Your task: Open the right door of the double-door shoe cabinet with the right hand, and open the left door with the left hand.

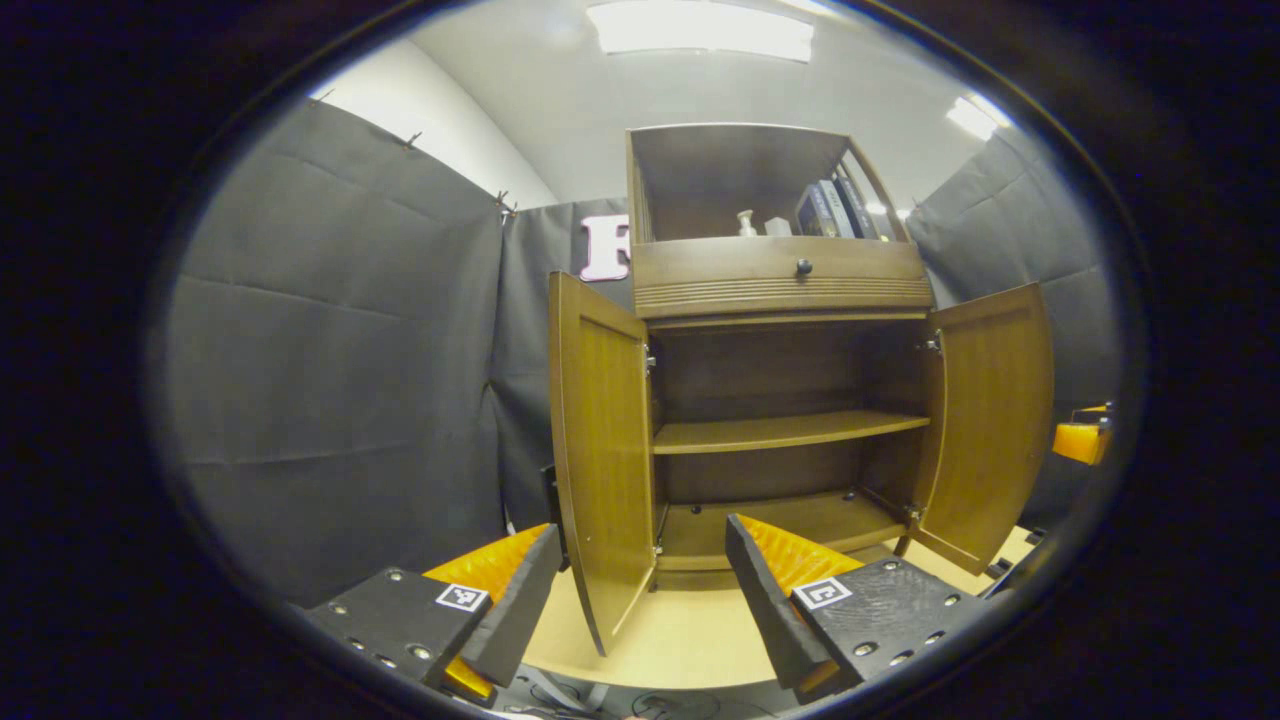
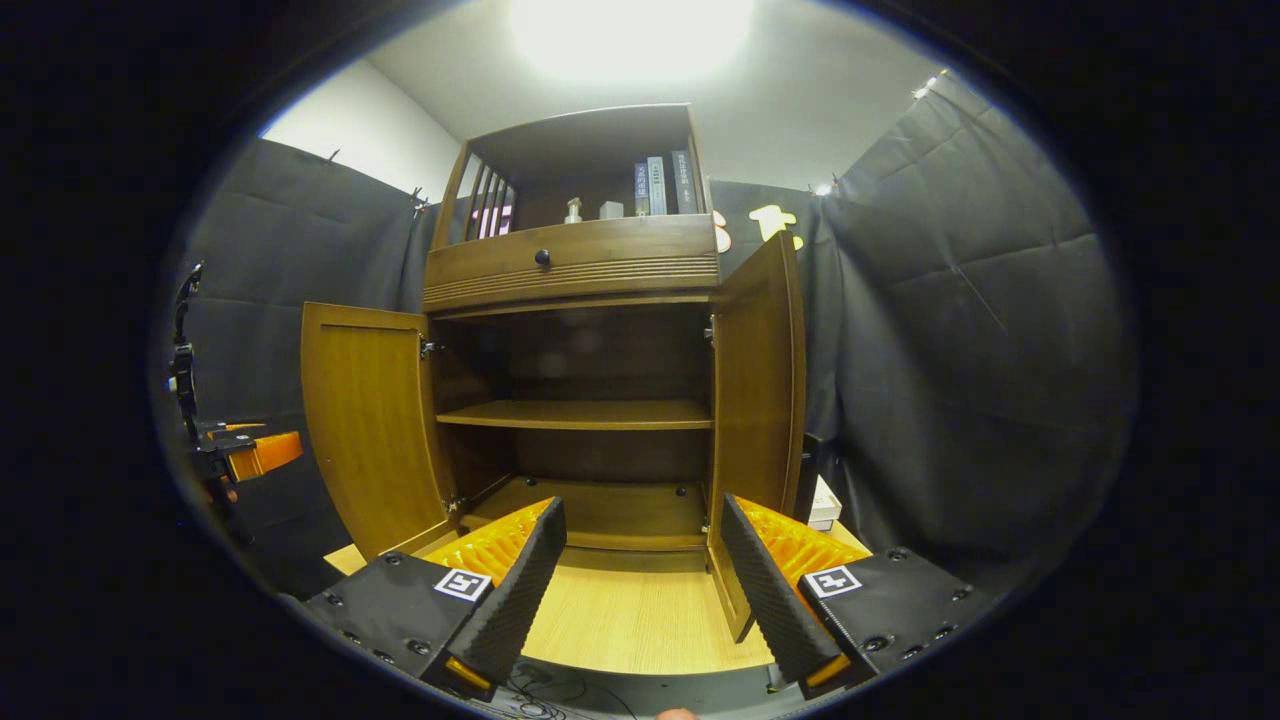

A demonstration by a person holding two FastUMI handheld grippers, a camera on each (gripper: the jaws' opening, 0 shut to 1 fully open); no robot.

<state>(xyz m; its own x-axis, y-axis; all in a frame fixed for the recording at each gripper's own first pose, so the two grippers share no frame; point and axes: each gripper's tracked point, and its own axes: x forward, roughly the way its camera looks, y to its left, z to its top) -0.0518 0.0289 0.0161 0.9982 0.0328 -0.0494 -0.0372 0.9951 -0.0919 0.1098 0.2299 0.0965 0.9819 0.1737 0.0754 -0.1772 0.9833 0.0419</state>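
Note:
The brown wooden shoe cabinet (image 1: pixel 780 290) stands ahead with both doors swung outward. In the left gripper view the left door (image 1: pixel 600 450) is seen nearly edge-on, and the right door (image 1: pixel 990 420) angles out to the right. My left gripper (image 1: pixel 645 590) is open, and the left door's lower edge shows between its fingers without touching them. In the right gripper view the right door (image 2: pixel 760 400) stands nearly edge-on, just behind my open right gripper (image 2: pixel 640 590), and the left door (image 2: pixel 370 440) is wide open. Inside is a bare shelf (image 2: pixel 580 413).
Above the doors is a drawer with a dark knob (image 1: pixel 803 266), and an open top shelf holds books (image 1: pixel 835 208) and a small bottle (image 1: pixel 745 222). Black cloth walls close in both sides. A white box (image 2: pixel 825 505) sits right of the cabinet. The light wooden floor (image 2: pixel 630 610) runs forward.

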